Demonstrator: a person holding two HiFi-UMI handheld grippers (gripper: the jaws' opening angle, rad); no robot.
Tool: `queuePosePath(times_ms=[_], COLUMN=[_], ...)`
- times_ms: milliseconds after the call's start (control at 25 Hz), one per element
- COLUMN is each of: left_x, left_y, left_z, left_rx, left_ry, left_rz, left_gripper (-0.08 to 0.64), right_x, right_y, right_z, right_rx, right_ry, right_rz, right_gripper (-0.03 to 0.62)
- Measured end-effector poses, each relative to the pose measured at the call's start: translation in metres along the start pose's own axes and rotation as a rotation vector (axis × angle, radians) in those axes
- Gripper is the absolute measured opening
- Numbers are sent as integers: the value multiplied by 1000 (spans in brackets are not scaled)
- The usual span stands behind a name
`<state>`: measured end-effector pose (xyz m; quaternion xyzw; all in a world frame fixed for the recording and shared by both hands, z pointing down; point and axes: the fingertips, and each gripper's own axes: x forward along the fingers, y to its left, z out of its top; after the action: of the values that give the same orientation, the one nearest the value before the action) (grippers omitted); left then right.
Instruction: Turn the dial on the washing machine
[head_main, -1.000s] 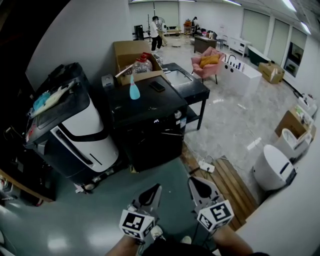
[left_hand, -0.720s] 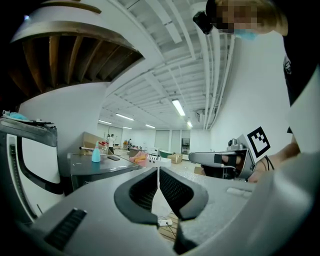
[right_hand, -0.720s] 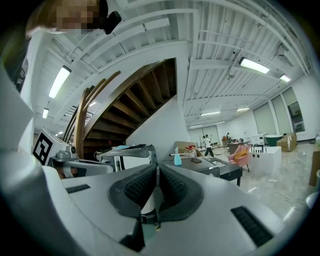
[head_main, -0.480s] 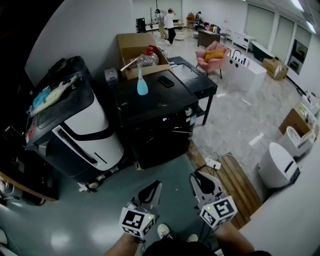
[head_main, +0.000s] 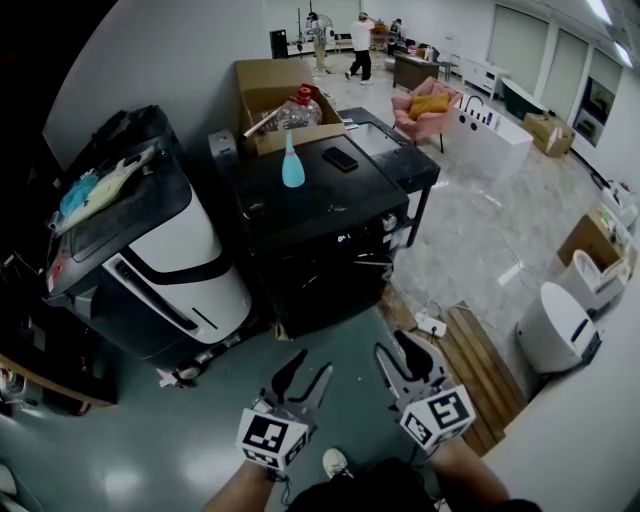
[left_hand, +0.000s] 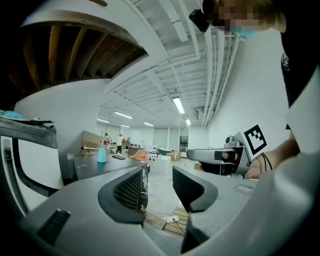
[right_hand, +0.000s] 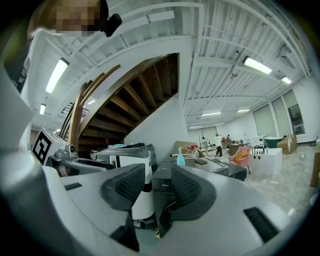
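The black washing machine (head_main: 318, 235) stands in the middle of the head view, its front facing me; its dial is too small to make out. A blue spray bottle (head_main: 292, 163) and a dark phone (head_main: 341, 158) lie on its lid. My left gripper (head_main: 308, 368) and right gripper (head_main: 398, 350) hover side by side over the grey floor, well short of the machine. Both sets of jaws are opening with nothing between them. In the right gripper view the washing machine (right_hand: 167, 181) shows far off beyond the right gripper (right_hand: 156, 187). The left gripper (left_hand: 157, 186) also points toward the washing machine (left_hand: 111, 167).
A large white-and-black machine (head_main: 150, 255) stands left of the washer. An open cardboard box (head_main: 285, 100) sits behind it, and a black side table (head_main: 392, 160) to its right. A power strip (head_main: 432, 325) lies by wooden boards (head_main: 478, 375). People walk at the far back.
Both grippers' jaws have spread from shut to open. The washing machine has come slightly nearer in the head view, and the people at the back have walked to the right.
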<state>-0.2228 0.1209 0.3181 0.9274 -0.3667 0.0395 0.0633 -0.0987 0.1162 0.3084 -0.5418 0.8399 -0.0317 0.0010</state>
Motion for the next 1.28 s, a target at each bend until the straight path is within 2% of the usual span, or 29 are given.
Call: queuePosePath(times_ms=[360,480,760,1280], left_x=[15,26,80,221], left_y=[12,16,25,41], left_z=[0,-1,2,12], left_rx=[1,-1,0,-33], left_ry=[3,32,10,32], left_rz=[6,18,61,144], left_gripper=[210,215,220,232], right_x=[21,30,62,141], right_y=[-11,-25,-80,-202], right_z=[4,3,3,-7], right_rx=[-24,-26,-34,-50], right_ry=[-2,-5,2,53], right_rz=[6,7,42,148], right_gripper=[204,210,222,242])
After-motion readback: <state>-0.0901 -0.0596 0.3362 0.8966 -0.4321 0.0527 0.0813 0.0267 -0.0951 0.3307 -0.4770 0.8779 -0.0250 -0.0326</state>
